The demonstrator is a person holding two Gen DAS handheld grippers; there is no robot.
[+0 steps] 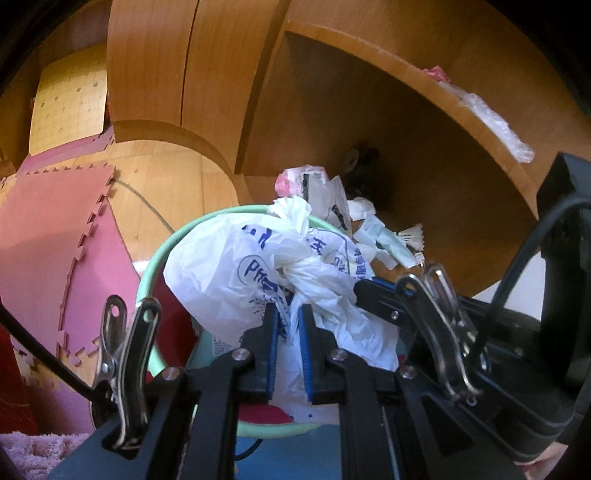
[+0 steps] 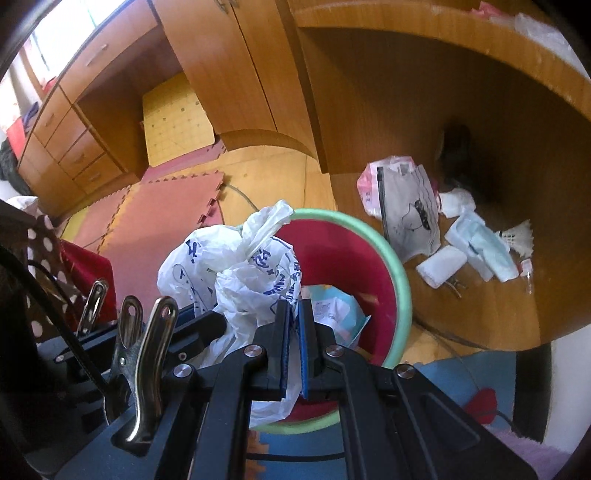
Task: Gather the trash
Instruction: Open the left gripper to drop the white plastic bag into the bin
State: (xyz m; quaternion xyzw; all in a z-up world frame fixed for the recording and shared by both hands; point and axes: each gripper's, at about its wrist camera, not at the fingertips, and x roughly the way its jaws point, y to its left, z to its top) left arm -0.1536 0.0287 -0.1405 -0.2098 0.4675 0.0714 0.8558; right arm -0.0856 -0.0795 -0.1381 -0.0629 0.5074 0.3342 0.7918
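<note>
Right now you have both grippers clenched on the same white plastic bag (image 1: pixel 236 273), the one with blue printing. Your left gripper (image 1: pixel 287 325) pinches a fold of the bag between its blue pads, and your right gripper (image 2: pixel 293 321) does the same on another fold, its jaws almost touching with only thin plastic between them. In the left wrist view your right gripper comes in from the right and meets the bag near its knotted top.

You are holding the bag over the mouth of the bin (image 2: pixel 400 280), a round one with a pale green rim and a red inside. Part of the bag hangs inside the rim and part bulges above it. Down in the bin lies some light blue and white paper or packaging (image 2: pixel 332 306).

More trash (image 2: pixel 469 236) lies on the wooden floor under the worktop (image 2: pixel 406 22), just beyond the bin: a grey printed pouch (image 2: pixel 410 221), a pink and white wrapper (image 2: pixel 371 184), folded white and pale blue pieces, and a shuttlecock (image 2: pixel 517 240). On the worktop's edge you can see some clear crumpled plastic (image 1: pixel 495 122) and something pink beside it.

Pink foam mats (image 1: pixel 59 236) cover the floor to the left of the bin.
</note>
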